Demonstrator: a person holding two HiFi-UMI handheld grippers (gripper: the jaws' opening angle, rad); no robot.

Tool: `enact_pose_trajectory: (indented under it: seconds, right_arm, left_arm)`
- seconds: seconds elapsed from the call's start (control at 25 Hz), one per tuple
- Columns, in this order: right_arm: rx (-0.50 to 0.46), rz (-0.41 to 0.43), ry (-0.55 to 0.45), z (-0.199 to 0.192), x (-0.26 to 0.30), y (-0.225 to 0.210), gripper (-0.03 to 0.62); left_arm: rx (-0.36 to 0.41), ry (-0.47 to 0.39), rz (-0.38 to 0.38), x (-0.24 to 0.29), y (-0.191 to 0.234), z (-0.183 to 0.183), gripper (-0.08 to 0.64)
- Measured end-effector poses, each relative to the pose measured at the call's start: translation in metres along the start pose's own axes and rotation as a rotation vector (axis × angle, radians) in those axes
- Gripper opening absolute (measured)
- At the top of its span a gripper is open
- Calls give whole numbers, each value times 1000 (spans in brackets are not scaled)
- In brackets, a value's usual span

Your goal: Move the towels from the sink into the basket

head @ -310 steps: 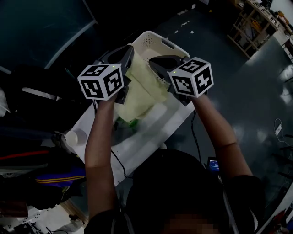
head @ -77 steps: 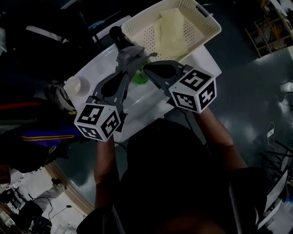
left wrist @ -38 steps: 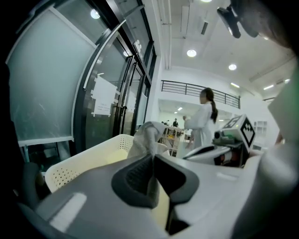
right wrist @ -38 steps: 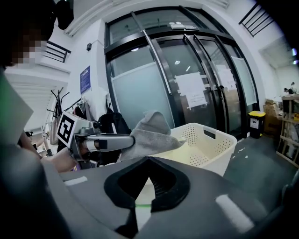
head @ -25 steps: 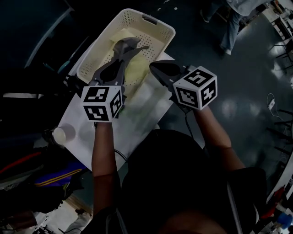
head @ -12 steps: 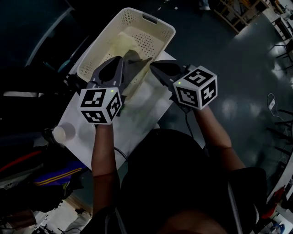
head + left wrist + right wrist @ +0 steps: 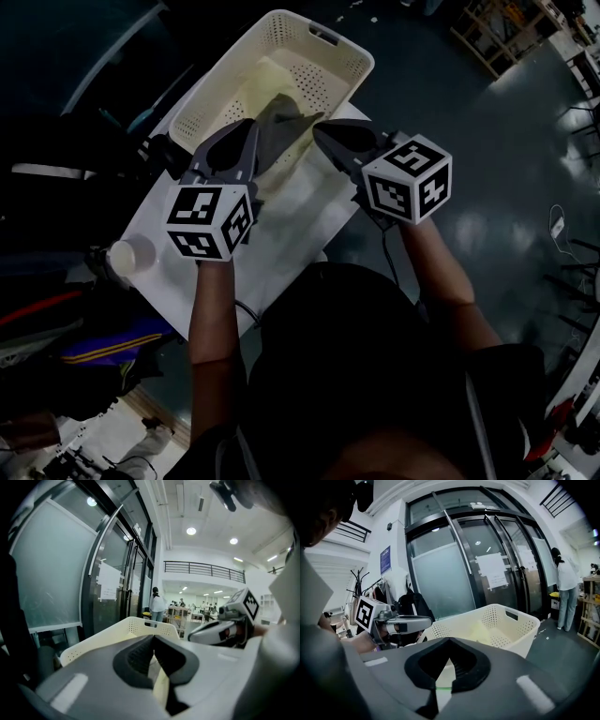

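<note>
The cream perforated basket [image 7: 225,70] stands at the far end of the white table [image 7: 291,211]. A pale yellow towel [image 7: 272,75] lies inside it, and a grey towel [image 7: 281,117] is heaped at its near rim. My left gripper [image 7: 251,126] hovers just short of that rim beside the grey towel. Its jaws have just been closing and are now shut with nothing between them [image 7: 153,638]. My right gripper [image 7: 321,133] floats to the right of the towel, tips together and empty [image 7: 448,640]. The sink is out of sight.
A white cup [image 7: 131,255] stands at the table's left end. Dark clothes and bags crowd the floor on the left. Glass doors [image 7: 487,573] rise behind the basket [image 7: 511,620]. A person [image 7: 565,588] stands further off by shelving.
The grey towel hung from my left gripper over the basket a second ago. It now lies in the basket, and the left gripper has drawn back slightly and shut empty. The right gripper stays put.
</note>
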State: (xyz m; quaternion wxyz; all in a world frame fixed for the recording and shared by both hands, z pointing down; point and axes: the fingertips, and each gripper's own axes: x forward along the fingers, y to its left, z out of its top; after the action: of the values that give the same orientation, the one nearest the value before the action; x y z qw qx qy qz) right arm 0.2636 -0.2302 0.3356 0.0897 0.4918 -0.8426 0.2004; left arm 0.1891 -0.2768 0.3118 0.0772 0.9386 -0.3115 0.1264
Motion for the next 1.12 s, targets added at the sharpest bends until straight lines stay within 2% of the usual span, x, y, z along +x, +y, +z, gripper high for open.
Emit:
enact_pose_trajectory:
  seconds: [0.68,1.12]
  right_arm:
    - [-38,30,0,2,19,82,0]
    - [-67,72,-4,3,22,138,0]
  left_arm:
    - [-86,3,72,-119,26,-39,8]
    - [-136,-10,107,-178,27,-55,8]
